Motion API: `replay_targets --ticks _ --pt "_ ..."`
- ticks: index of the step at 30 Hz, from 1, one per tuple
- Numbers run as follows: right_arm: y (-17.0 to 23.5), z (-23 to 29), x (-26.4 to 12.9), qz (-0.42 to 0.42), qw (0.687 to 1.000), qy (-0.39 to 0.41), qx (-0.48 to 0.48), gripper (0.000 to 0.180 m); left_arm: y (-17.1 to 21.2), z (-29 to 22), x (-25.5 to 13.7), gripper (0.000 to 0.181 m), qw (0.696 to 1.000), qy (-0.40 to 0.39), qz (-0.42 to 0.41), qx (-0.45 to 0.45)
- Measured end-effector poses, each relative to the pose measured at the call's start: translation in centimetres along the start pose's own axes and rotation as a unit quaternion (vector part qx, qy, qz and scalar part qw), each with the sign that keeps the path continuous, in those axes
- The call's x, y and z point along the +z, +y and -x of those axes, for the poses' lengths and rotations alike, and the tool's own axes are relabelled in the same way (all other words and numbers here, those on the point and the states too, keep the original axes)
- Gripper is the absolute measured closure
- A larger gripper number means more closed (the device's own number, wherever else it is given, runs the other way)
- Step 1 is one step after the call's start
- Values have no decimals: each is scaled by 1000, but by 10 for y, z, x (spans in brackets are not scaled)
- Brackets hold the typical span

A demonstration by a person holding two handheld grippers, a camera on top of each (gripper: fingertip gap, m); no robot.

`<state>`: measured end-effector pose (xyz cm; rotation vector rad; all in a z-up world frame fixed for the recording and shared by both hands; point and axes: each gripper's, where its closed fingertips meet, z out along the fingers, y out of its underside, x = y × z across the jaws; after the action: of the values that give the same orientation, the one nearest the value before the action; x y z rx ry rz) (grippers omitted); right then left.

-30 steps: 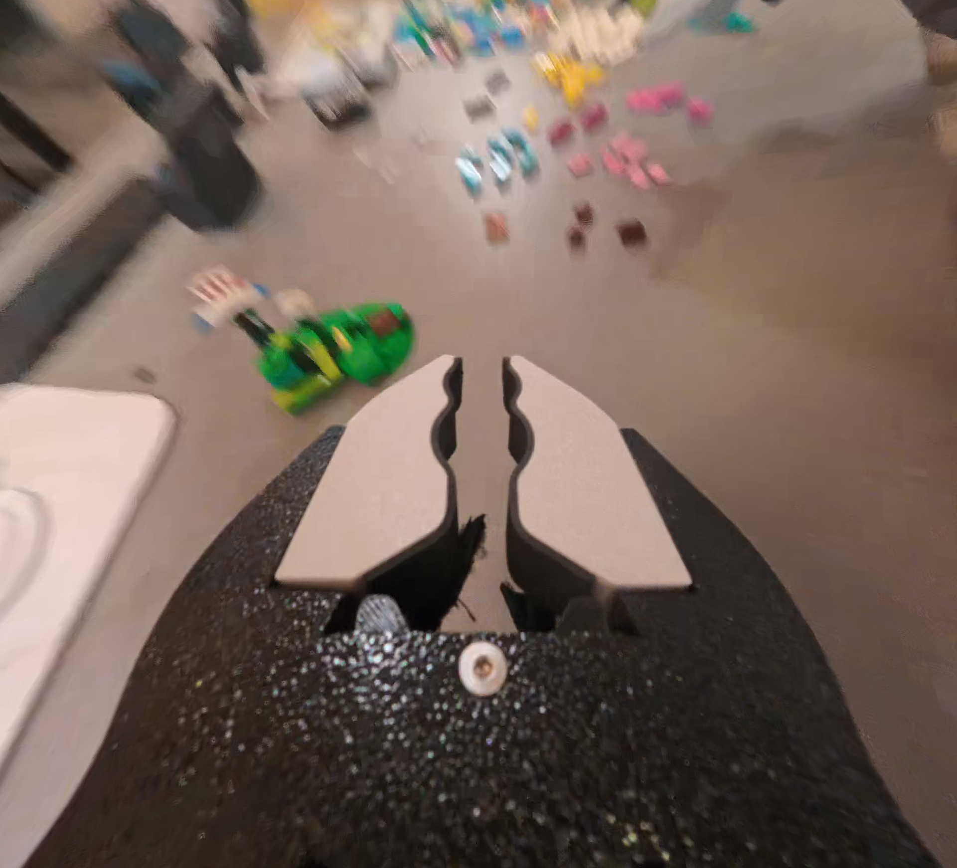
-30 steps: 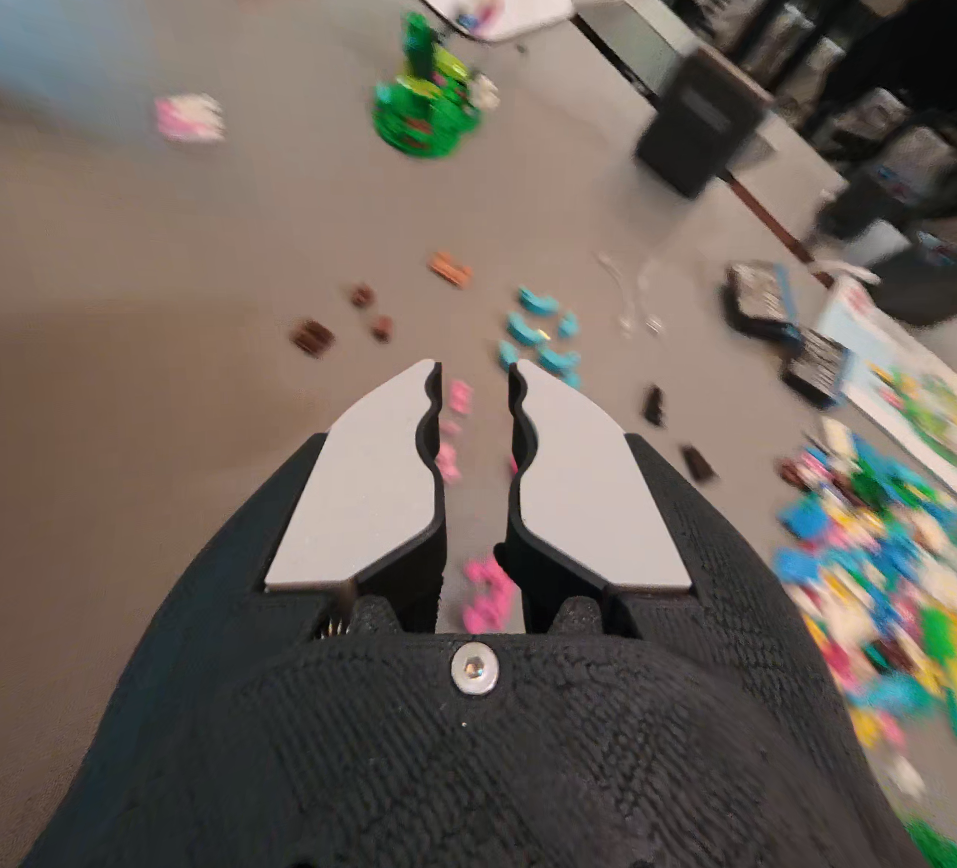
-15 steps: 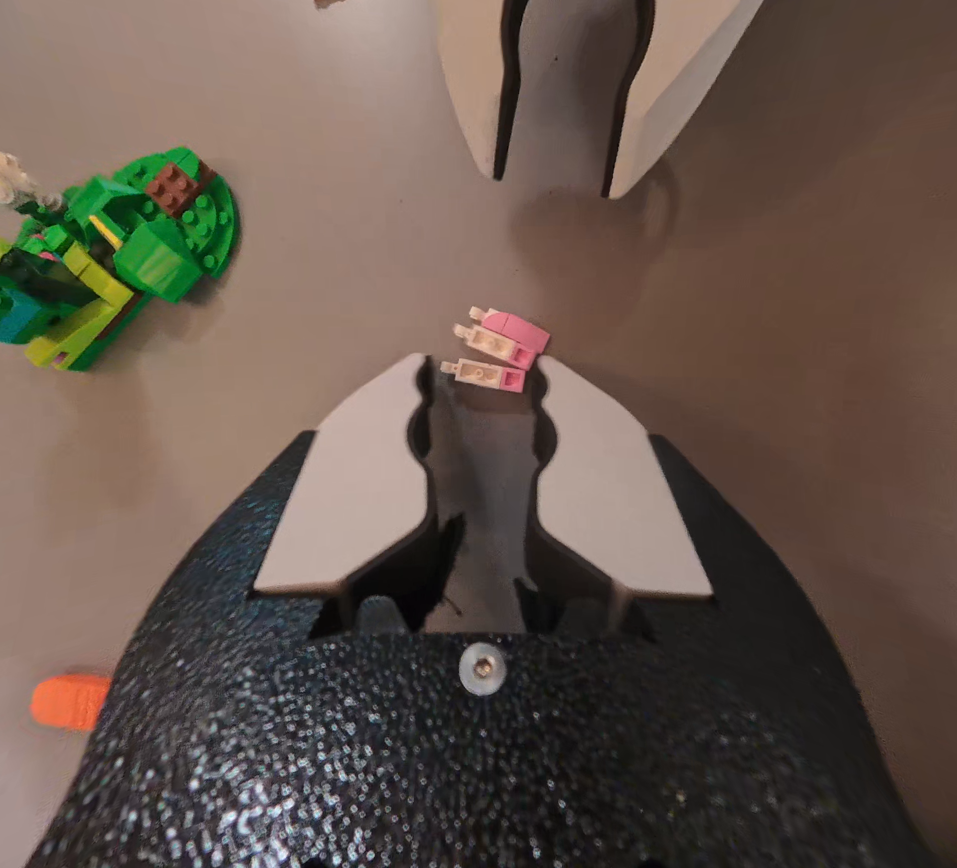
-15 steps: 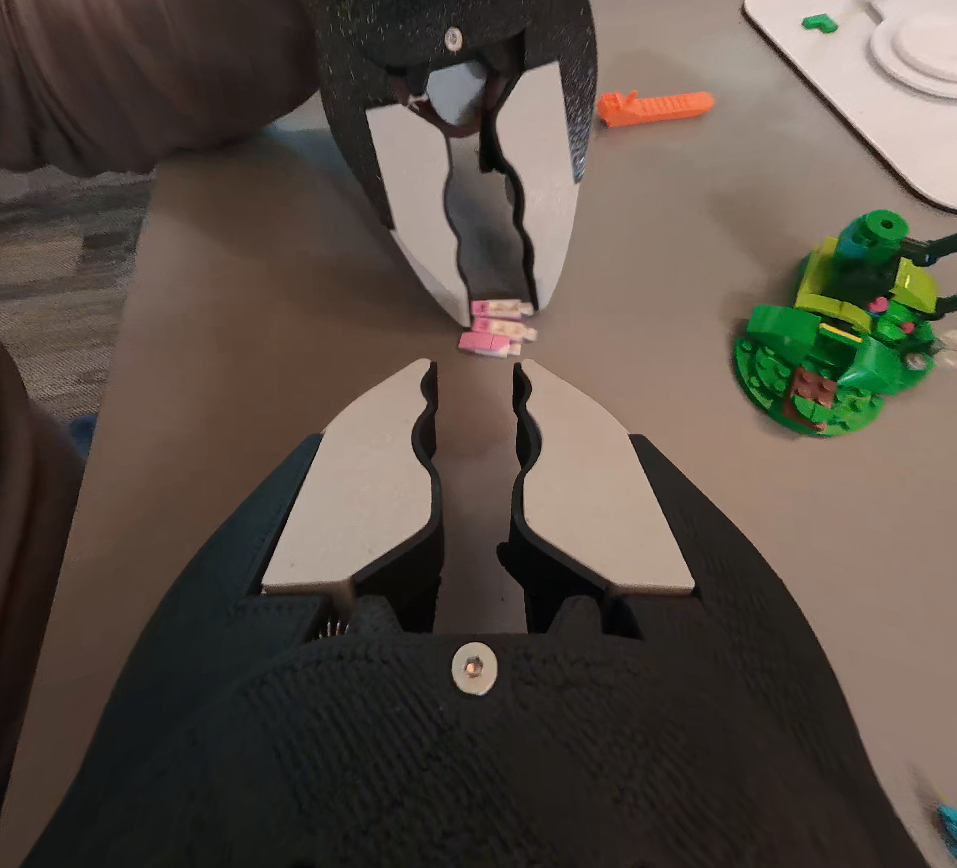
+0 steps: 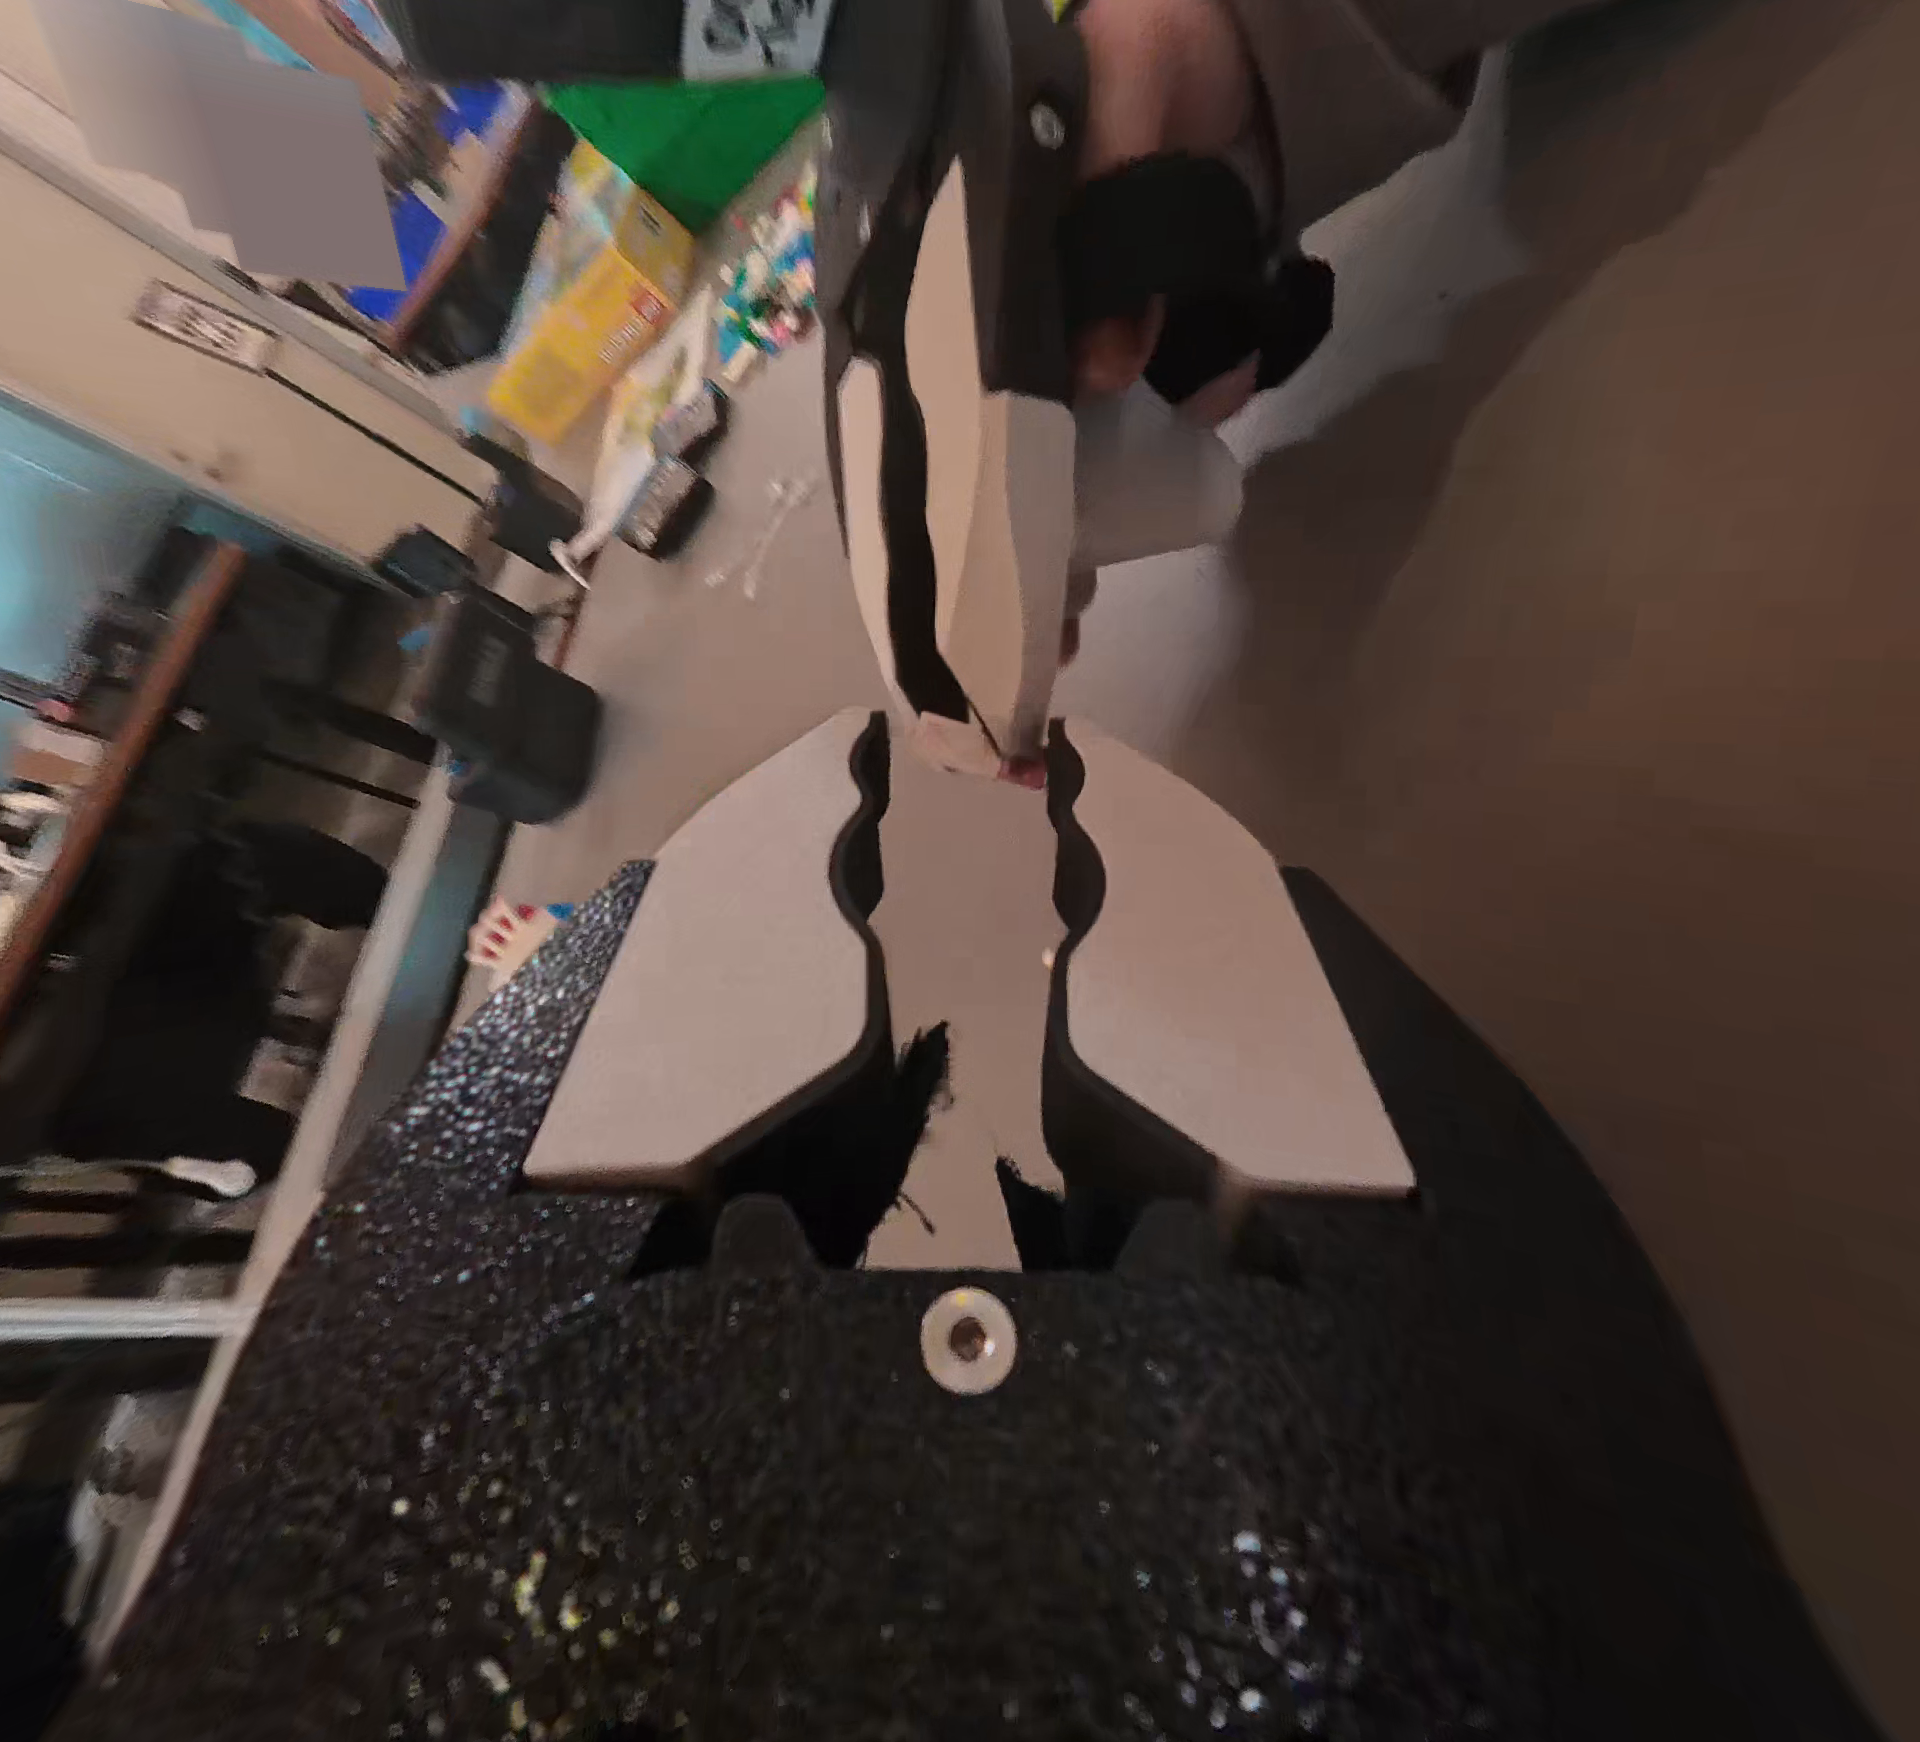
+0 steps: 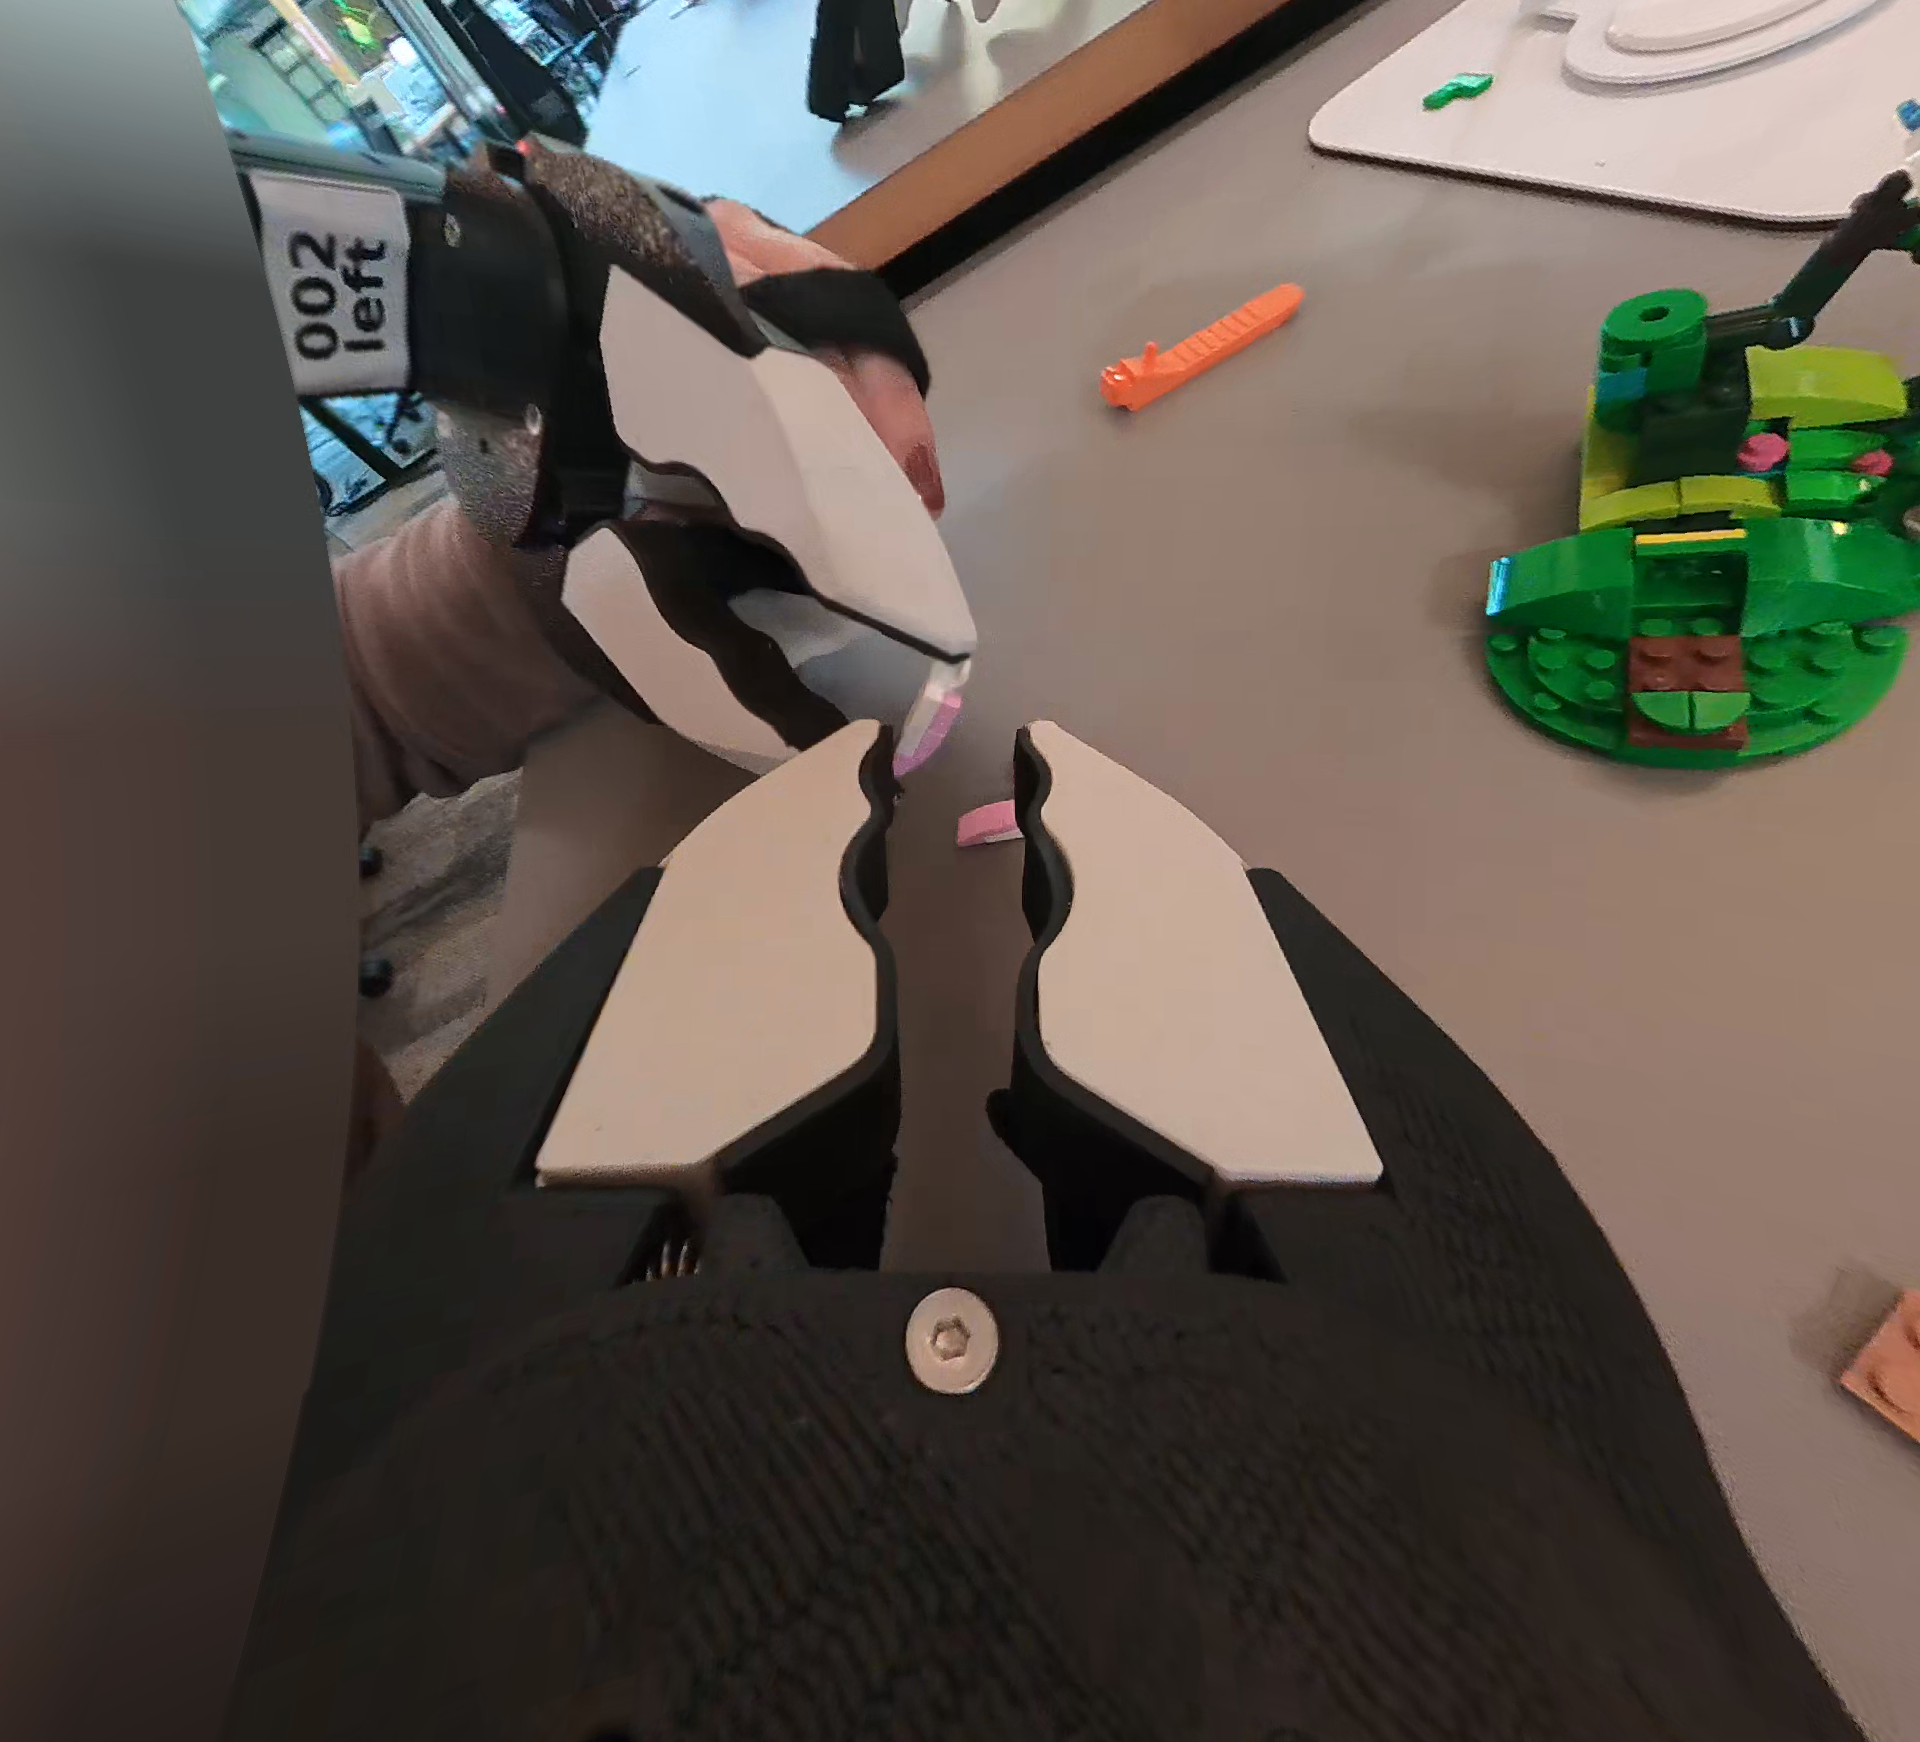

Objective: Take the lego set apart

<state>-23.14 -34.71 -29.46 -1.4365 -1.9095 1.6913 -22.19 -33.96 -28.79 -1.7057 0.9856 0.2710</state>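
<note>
Because the left gripper (image 6: 878, 705) pinches the pink-and-white hinge piece (image 6: 932, 721) only by its two ends, right at the fingertips, we judge the main risk to be the piece popping out. A sideways push from the right gripper (image 6: 951, 747) could pivot it free and flick it onto the grey table (image 6: 1299, 965). It would then land by the loose pink piece (image 6: 987, 825) lying at 3 o'clock of the right gripper's tips. A second risk is that the right gripper closes on too little plastic. Its fingers stand apart with nothing between them, and only its 9 o'clock finger touches the pink end, so a squeeze from here might skid off.

From the right wrist view, the hinge piece is held clear of the table. Its long axis runs from 1 o'clock down to 7 o'clock, with the white end up at the left gripper's upper tip and the pink end pointing down at us. From the left wrist view it spans the gap roughly from 9 to 3 o'clock. That view is smeared, so the clamp seems firm but we cannot be sure.

The green build (image 6: 1714, 612) sits well apart at 2 o'clock. The orange brick separator (image 6: 1205, 347) lies untouched at 1 o'clock.
</note>
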Motion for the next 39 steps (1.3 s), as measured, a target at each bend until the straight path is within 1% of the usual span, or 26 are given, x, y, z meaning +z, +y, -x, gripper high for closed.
replay_targets --ticks 1,3,6,7,8,11,13,14,15,17,20,22,24,27,28,30,32,34,37,39 --pt "0 2 0 -1 1000 -8 3 159 -4 0 0 152 1000 -6 -14 12" --pt "-6 11 -3 -24 998 -49 28 162 -16 3 -2 152 998 -28 -53 18" --pt "-20 30 -11 -70 983 -145 92 165 -35 13 -8 149 990 -78 -117 15" --pt "-23 33 -13 -82 979 -160 93 166 -39 14 -10 146 987 -90 -133 15" --pt "-24 34 -14 -85 980 -158 82 168 -41 14 -10 144 986 -90 -137 9" --pt "-23 25 -16 -82 992 -92 5 173 -34 14 -6 136 989 -66 -122 -44" --pt "-23 10 -20 -74 995 -10 -64 173 -27 17 -4 131 986 -43 -118 -112" --pt "-23 1 -22 -68 991 37 -107 173 -26 18 -4 131 981 -28 -123 -149" --pt "-23 -6 -24 -58 984 82 -150 173 -24 20 -4 132 975 -20 -123 -184" --pt "-22 -13 -26 -37 961 151 -230 173 -20 24 -3 142 965 -16 -125 -232" --pt "-19 -18 -23 2 912 228 -341 173 -16 27 1 151 956 -19 -120 -268" --pt "-16 -19 -19 23 879 259 -400 173 -14 25 4 156 953 -15 -113 -280" --pt "-13 -20 -16 42 853 278 -440 173 -11 22 7 160 953 -7 -100 -285" --pt "-11 -23 -16 61 830 296 -469 173 -10 13 11 173 958 9 -89 -271" --pt "-10 -24 -16 64 826 300 -473 173 -9 13 12 173 961 6 -84 -265" --pt "-9 -24 -16 63 828 295 -472 173 -8 12 13 174 962 9 -77 -261" --pt "-5 -20 -15 59 844 262 -465 172 -9 8 12 174 958 35 -77 -273" --pt "1 -16 -15 57 873 214 -434 169 -11 3 10 174 952 68 -86 -286" --pt "14 -8 -19 65 921 126 -363 160 -18 -3 5 174 940 112 -113 -301" --pt "18 1 -21 58 946 67 -312 158 -21 -5 2 174 934 130 -125 -308"
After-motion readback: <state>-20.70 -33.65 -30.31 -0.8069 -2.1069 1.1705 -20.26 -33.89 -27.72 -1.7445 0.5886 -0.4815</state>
